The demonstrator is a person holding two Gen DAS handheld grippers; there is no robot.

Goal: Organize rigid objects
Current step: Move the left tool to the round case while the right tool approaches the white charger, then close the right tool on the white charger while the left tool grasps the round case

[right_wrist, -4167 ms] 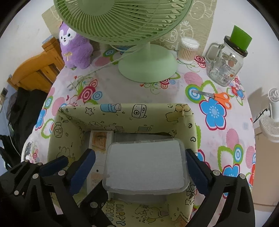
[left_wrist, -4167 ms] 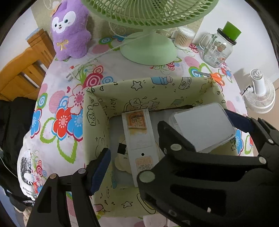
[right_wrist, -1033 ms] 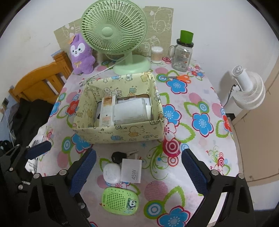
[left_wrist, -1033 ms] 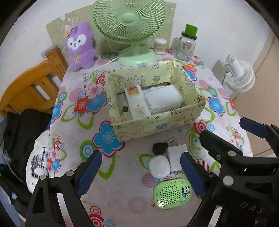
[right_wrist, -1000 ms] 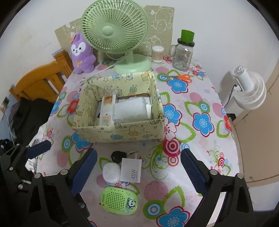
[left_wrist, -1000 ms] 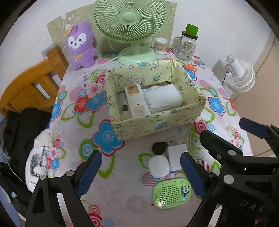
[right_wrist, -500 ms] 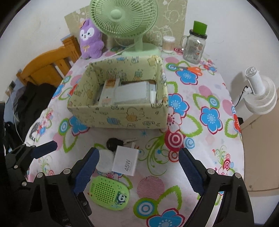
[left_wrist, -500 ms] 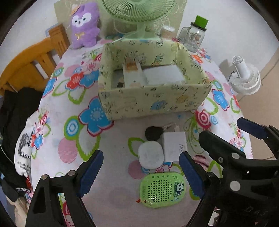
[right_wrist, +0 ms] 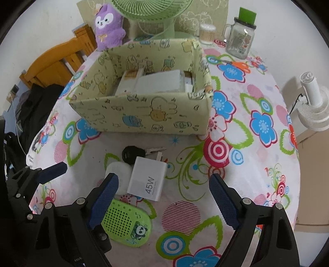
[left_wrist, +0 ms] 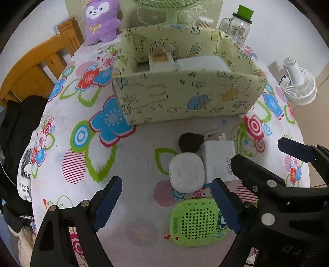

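Note:
On the flowered tablecloth in front of the yellow cartoon-print box (left_wrist: 185, 94) (right_wrist: 144, 113) lie a white rounded case (left_wrist: 186, 172) (right_wrist: 119, 174), a white 45W charger (left_wrist: 218, 162) (right_wrist: 149, 178), a black-headed key (left_wrist: 190, 141) (right_wrist: 130, 154) and a green speaker (left_wrist: 197, 222) (right_wrist: 127, 223). My left gripper (left_wrist: 165, 200) hangs open just above the case and speaker. My right gripper (right_wrist: 162, 184) hovers over the charger; its jaws are closing and the pads touch nothing. The box holds a white lidded container (left_wrist: 199, 63) and a flat white pack.
Behind the box stand a green fan (right_wrist: 156, 12), a purple plush (right_wrist: 110, 26), a cotton-swab tub (right_wrist: 207, 33) and a glass jar mug (right_wrist: 241, 39). Orange scissors (right_wrist: 238, 65) lie at the right. A wooden chair (left_wrist: 30, 71) and dark clothes are left; a white fan (right_wrist: 312, 104) is right.
Both grippers have come down toward the small objects in front of the box, which now fill more of each view. The right jaws have narrowed slightly.

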